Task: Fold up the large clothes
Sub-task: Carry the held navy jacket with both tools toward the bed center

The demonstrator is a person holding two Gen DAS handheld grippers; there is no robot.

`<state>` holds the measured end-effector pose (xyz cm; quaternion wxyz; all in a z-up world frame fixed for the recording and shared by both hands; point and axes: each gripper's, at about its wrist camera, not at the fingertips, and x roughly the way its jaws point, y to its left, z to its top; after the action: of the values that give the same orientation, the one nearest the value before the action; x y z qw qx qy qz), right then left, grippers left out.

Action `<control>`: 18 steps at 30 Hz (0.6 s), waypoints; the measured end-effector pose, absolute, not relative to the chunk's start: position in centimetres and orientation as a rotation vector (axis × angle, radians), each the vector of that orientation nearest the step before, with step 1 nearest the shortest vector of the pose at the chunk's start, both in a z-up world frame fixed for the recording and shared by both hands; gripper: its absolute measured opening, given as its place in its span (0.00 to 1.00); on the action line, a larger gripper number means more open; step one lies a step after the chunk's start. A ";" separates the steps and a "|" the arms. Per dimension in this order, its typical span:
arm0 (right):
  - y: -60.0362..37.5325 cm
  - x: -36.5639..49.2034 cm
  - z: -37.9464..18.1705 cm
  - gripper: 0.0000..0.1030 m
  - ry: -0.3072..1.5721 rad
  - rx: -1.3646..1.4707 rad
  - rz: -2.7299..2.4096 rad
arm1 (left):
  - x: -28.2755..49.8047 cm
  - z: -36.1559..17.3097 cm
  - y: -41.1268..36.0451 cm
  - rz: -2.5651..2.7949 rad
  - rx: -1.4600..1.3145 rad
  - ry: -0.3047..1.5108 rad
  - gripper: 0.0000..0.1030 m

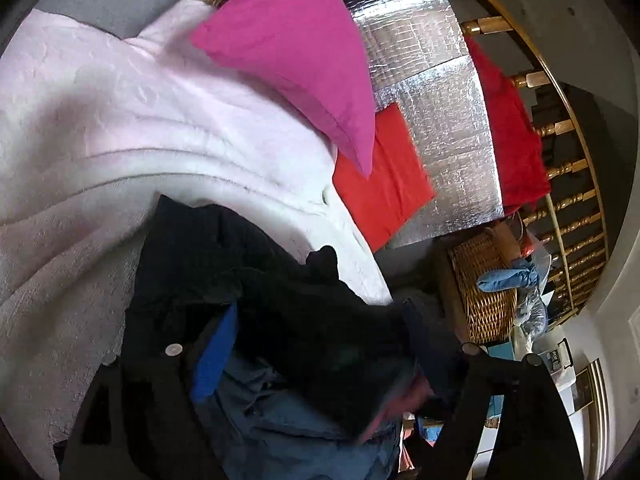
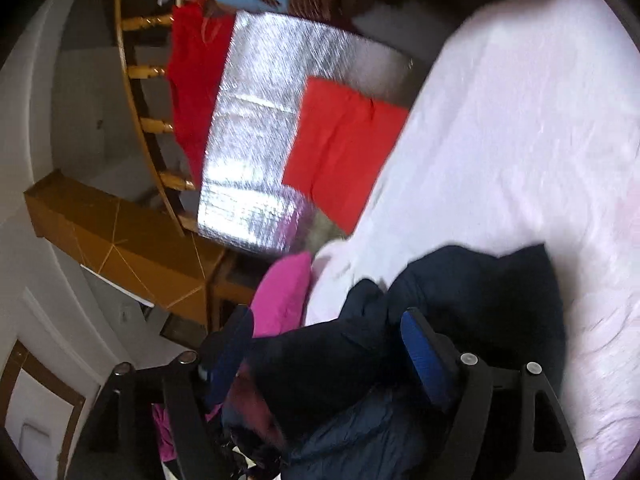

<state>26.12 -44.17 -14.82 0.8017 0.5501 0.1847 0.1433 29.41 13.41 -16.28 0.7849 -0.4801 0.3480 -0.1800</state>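
A dark navy garment [image 1: 304, 320] lies bunched on a pale pink blanket [image 1: 120, 120], with blue denim cloth [image 1: 280, 412] under it. My left gripper [image 1: 320, 336] is shut on the dark garment; its blue-padded fingers [image 1: 216, 352] are half buried in the cloth. In the right wrist view the same dark garment [image 2: 460, 300] fills the space between my right gripper's [image 2: 320, 340] fingers [image 2: 420, 352], which are closed on it over the pink blanket [image 2: 520, 120].
A magenta pillow [image 1: 296, 52] and a red folded cloth [image 1: 380, 184] lie beside a silver foil mat [image 1: 440, 120]. A wicker basket [image 1: 484, 292] and a wooden railing [image 1: 568, 184] with a red garment [image 1: 512, 128] stand beyond. A brown box [image 2: 120, 236] sits near the railing.
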 end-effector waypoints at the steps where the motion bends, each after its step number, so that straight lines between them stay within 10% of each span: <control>1: -44.2 26.0 -14.7 0.77 0.392 1.179 0.303 | 29.3 -16.3 13.4 -0.371 -1.029 0.752 0.82; 18: -41.2 27.1 -12.3 0.63 0.576 0.777 0.060 | 28.5 -16.8 14.2 0.015 -0.775 0.889 0.88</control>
<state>27.06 -41.21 -12.35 0.8850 0.3733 0.2768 0.0289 28.50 14.21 -16.77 0.8310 -0.3656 0.4191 0.0071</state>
